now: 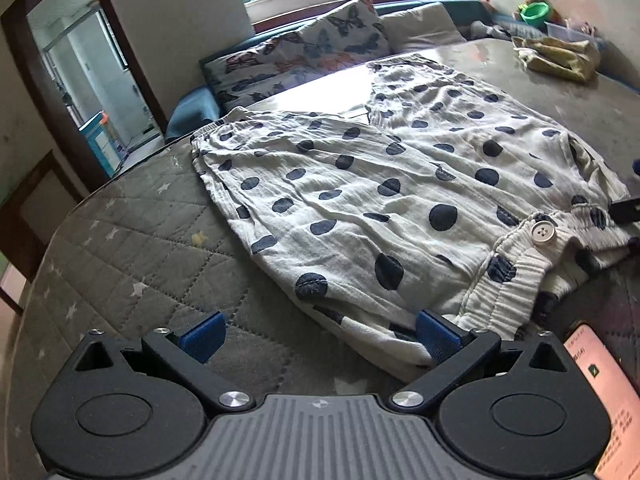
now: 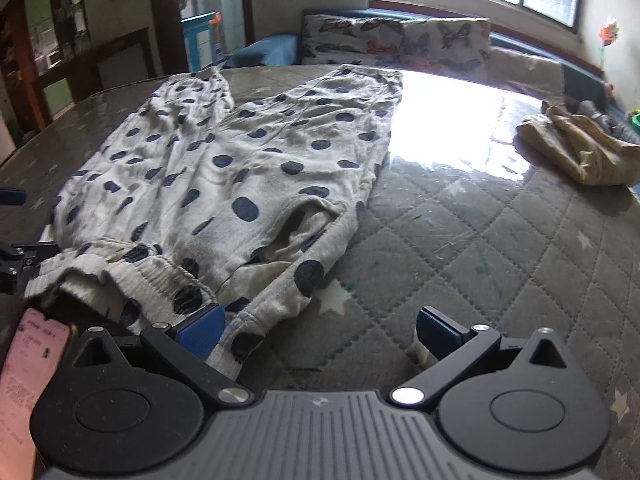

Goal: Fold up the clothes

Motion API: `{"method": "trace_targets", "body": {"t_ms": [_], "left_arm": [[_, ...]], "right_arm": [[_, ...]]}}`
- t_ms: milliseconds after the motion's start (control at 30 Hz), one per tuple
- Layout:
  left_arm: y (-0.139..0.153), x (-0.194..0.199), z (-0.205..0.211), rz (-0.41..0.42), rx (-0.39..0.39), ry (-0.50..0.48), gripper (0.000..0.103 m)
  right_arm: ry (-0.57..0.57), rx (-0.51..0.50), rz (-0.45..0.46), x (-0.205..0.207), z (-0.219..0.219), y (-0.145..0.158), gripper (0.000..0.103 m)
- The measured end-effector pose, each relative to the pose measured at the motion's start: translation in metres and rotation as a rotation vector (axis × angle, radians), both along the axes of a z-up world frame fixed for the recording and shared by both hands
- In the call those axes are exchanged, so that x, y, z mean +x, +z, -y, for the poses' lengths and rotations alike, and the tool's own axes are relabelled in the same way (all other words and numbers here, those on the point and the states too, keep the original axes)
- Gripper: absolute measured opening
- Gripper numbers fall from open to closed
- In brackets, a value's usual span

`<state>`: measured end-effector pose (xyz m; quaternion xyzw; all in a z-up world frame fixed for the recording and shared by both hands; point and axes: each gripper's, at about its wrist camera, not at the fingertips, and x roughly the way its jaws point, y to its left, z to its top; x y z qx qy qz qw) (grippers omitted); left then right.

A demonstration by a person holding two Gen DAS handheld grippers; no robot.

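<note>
White trousers with dark blue dots (image 1: 380, 184) lie spread flat on the grey quilted mattress (image 1: 132, 264), legs pointing away, waistband with a white button (image 1: 542, 233) nearest me. My left gripper (image 1: 320, 338) is open and empty at the waistband's left corner, its right pad touching the cloth edge. In the right wrist view the trousers (image 2: 248, 168) lie left of centre. My right gripper (image 2: 320, 334) is open and empty at the waistband's right corner, its left pad against the cloth.
A crumpled yellow garment (image 2: 580, 152) lies at the far right of the mattress (image 2: 480, 248). Butterfly-print pillows (image 1: 312, 52) line the far edge under the window. A phone with a lit screen (image 1: 600, 396) lies near the waistband. A green toy (image 1: 534, 12) sits far right.
</note>
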<state>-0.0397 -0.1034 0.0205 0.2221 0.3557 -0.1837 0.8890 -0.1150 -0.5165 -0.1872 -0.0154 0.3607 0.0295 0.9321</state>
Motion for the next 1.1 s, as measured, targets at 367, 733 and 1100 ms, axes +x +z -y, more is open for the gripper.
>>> {"method": "trace_targets", "body": {"t_ms": [367,733,1100], "left_arm": [[0.056,-0.028,0.059,0.055,-0.134,-0.318,0.103],[0.028,-0.050,0.163,-0.079,-0.135,-0.607,0.090],[0.002,-0.026,0.181,-0.171,-0.124,-0.609,0.067]], "right_arm": [[-0.011,0.054,0.027,0.067,0.058,0.083,0.092],[-0.049,0.137,0.003,0.198,0.110,0.102,0.074],[-0.096,0.208,-0.041,0.321,0.124,0.071,0.063]]}}
